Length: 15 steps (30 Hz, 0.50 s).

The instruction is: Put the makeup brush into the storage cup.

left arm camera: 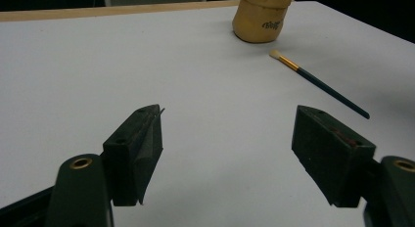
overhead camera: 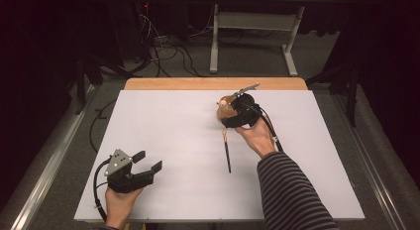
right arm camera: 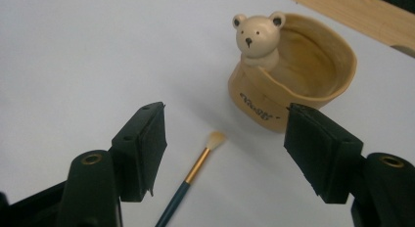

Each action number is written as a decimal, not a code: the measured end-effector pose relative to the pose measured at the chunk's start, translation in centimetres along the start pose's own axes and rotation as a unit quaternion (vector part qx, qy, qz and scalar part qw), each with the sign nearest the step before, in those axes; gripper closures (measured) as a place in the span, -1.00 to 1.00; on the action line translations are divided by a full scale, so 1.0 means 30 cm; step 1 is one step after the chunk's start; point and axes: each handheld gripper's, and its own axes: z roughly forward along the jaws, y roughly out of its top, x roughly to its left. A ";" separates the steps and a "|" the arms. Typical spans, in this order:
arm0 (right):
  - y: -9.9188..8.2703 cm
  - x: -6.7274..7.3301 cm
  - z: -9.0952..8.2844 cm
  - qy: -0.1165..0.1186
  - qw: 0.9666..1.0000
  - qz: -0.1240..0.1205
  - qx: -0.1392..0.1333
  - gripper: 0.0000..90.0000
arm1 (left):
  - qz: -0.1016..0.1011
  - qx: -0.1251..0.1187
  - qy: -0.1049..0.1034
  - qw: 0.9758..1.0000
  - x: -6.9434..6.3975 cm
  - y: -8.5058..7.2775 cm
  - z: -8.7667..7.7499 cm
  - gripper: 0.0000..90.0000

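Note:
A tan cup [right arm camera: 298, 80] with a small bear head on its rim stands upright and empty at the back of the white board; it is also the cup [left arm camera: 261, 19] far ahead in the left gripper view and the cup [overhead camera: 226, 107] beside the right hand in the high view. A dark-handled paintbrush [overhead camera: 227, 150] with a gold ferrule lies flat, its pale bristles toward the cup. My right gripper [right arm camera: 225, 139] hovers open above the brush's bristle end [right arm camera: 215, 139], just short of the cup. My left gripper [overhead camera: 147, 160] rests open at the board's near left, nothing between its jaws.
The white board [overhead camera: 173, 141] lies on a wooden table whose far edge [overhead camera: 213, 84] shows behind it. Beyond are cables and metal table legs on the floor. The person's striped sleeve [overhead camera: 292, 190] comes in from the bottom right.

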 end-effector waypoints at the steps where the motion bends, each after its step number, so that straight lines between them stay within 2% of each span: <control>1: 0.001 0.000 0.007 -0.002 1.000 -0.001 0.012 -0.24 | 0.000 0.000 0.000 1.000 0.000 0.000 0.000 -0.38; 15: 0.011 0.006 0.042 -0.006 0.997 -0.002 0.073 -0.23 | 0.001 0.000 0.000 1.000 0.000 0.000 0.000 -0.38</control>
